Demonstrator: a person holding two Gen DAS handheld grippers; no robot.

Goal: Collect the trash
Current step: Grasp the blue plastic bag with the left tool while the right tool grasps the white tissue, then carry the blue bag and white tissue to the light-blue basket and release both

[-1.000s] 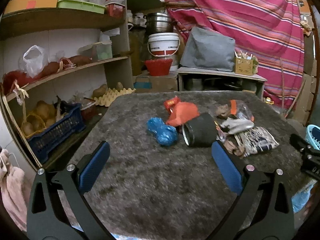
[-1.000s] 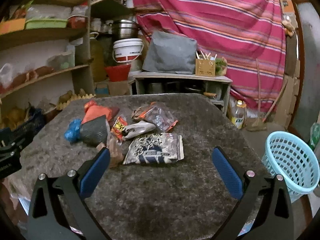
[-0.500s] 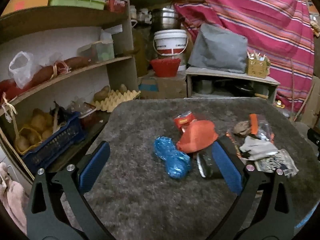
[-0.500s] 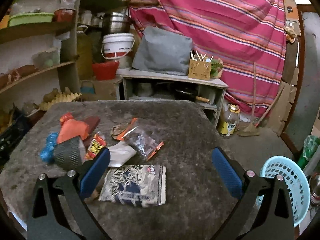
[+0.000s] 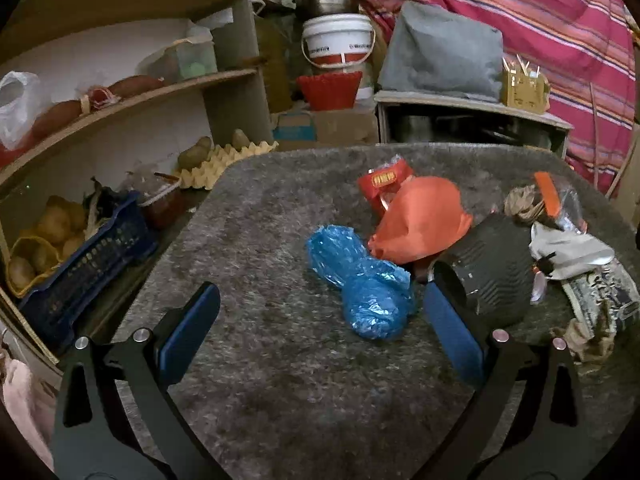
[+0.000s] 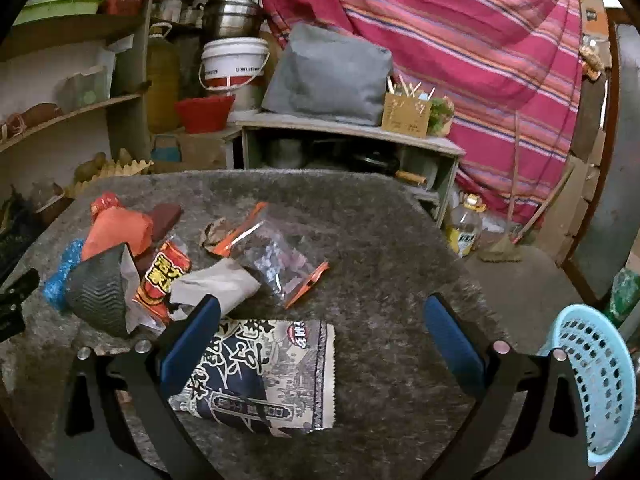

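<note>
The left tongs (image 5: 318, 320) stand wide open and empty, low over the grey table (image 5: 260, 216). The blue plastic wad (image 5: 362, 280) lies between the two pads, nearer the right one. Just right of it sits the orange bag (image 5: 420, 220), then the dark ribbed cup (image 5: 492, 268) on its side, touching or nearly touching the wad.

Recommended approach for the left side: centre the wad between the pads before closing, so that the right pad does not catch the cup rim. Crumpled film compresses readily (expect the pads to travel far before they grip).

The right tongs (image 6: 318, 332) are likewise fully spread and hold nothing. The printed snack packet (image 6: 272, 376) lies flat on the table, partly under the left pad. A flat packet offers little to pinch; probably best to come down on one edge. The clear zip bag (image 6: 276, 260) lies beyond it.

The light-blue basket (image 6: 592, 376), the likely receptacle, stands off the table at far right.
</note>
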